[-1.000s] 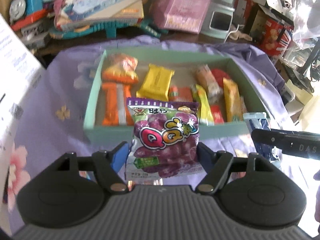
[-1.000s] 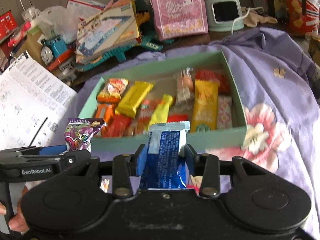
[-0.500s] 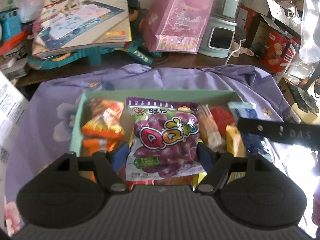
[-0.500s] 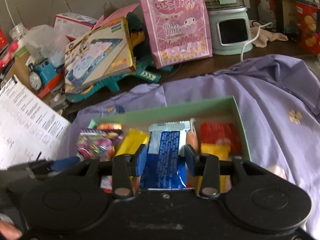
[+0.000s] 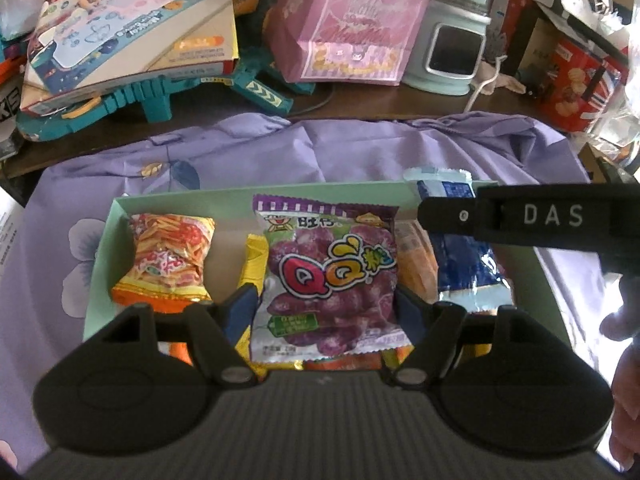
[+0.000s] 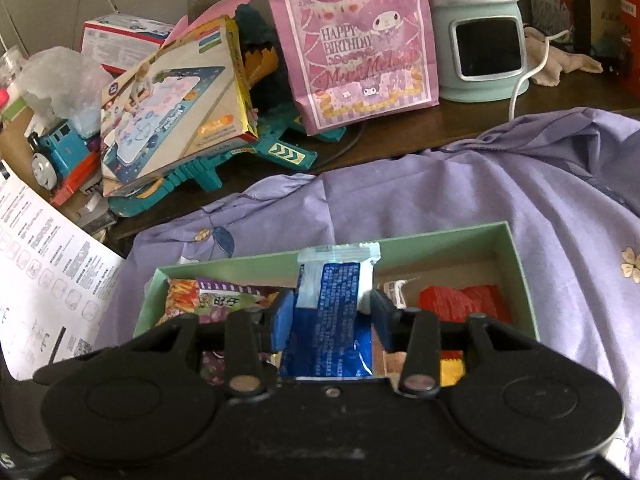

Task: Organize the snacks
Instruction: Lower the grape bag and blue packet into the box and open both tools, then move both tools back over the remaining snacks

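A mint-green box (image 5: 320, 196) of several snack packets lies on a purple cloth. My left gripper (image 5: 326, 300) is shut on a purple grape gummy packet (image 5: 328, 272) and holds it upright over the box's middle. My right gripper (image 6: 332, 312) has a blue packet (image 6: 332, 304) between its jaws, which are opening; the pads still touch it. It hangs over the box's right half, and the left wrist view shows the blue packet (image 5: 460, 264) under the right gripper's finger (image 5: 520, 220). An orange snack bag (image 5: 172, 256) lies at the box's left, a red packet (image 6: 460, 304) at its right.
Behind the cloth (image 6: 520, 184) on the brown table stand a pink gift bag (image 6: 352, 40), a toy box (image 6: 172, 108) on teal toy parts, a mint appliance (image 6: 480, 48) and a blue toy train (image 6: 60, 152). A printed sheet (image 6: 44, 256) lies left. A person's hand (image 5: 624, 380) shows at right.
Both grippers have moved forward with their packets, from in front of the box's near wall to over its inside. The right jaws stand slightly wider around the blue packet.
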Tool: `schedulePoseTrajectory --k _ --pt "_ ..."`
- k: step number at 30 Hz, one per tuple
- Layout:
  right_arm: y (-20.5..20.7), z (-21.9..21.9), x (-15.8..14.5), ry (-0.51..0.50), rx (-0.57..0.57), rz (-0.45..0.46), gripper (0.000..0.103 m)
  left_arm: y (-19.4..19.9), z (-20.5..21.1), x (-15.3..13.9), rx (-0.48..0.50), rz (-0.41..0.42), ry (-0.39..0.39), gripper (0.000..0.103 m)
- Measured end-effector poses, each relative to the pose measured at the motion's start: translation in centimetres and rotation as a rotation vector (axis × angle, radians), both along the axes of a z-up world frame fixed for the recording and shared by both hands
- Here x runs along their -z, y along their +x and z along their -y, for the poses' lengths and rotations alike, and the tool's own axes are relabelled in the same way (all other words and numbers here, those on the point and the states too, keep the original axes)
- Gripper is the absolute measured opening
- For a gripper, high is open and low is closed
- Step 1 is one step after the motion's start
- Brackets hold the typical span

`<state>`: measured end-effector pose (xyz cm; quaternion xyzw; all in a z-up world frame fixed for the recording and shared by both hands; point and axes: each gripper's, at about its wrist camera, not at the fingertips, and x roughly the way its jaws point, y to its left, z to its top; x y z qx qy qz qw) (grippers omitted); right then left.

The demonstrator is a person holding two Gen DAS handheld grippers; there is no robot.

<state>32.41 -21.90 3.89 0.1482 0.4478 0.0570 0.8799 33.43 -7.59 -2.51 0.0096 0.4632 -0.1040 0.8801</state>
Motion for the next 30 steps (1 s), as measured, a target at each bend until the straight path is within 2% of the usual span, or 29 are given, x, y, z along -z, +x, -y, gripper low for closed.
schedulePoseTrajectory --k 1,2,3,4,8,15,23,30 --pt "0.1 0.1 0.1 0.012 0.006 0.004 0.062 0.2 0.2 0.1 -0.01 0.006 0.019 0.077" --pt "0.2 0.2 0.2 0.023 0.013 0.004 0.074 0.4 0.3 0.2 -0.022 0.011 0.04 0.093" --pt "0.2 0.3 0.2 0.028 0.027 0.015 0.093 0.6 0.4 0.3 -0.038 0.015 0.057 0.102" --pt "0.0 0.4 0.1 0.028 0.035 0.028 0.099 0.6 0.3 0.4 -0.053 0.029 0.063 0.103" --pt "-0.5 0.7 0.3 0.032 0.033 0.021 0.103 0.9 0.0 0.7 -0.062 0.009 0.052 0.103" --pt "-1.8 0.8 0.1 0.022 0.027 0.022 0.103 0.4 0.0 0.7 -0.068 0.002 0.067 0.103" --pt "-4.1 1.3 -1.5 0.027 0.03 0.029 0.103 -1.6 0.0 -1.2 -0.063 0.022 0.071 0.103" --pt "-7.6 1.1 -3.5 0.026 0.022 0.039 0.103 -5.1 0.0 -3.2 -0.045 0.048 0.072 0.103"
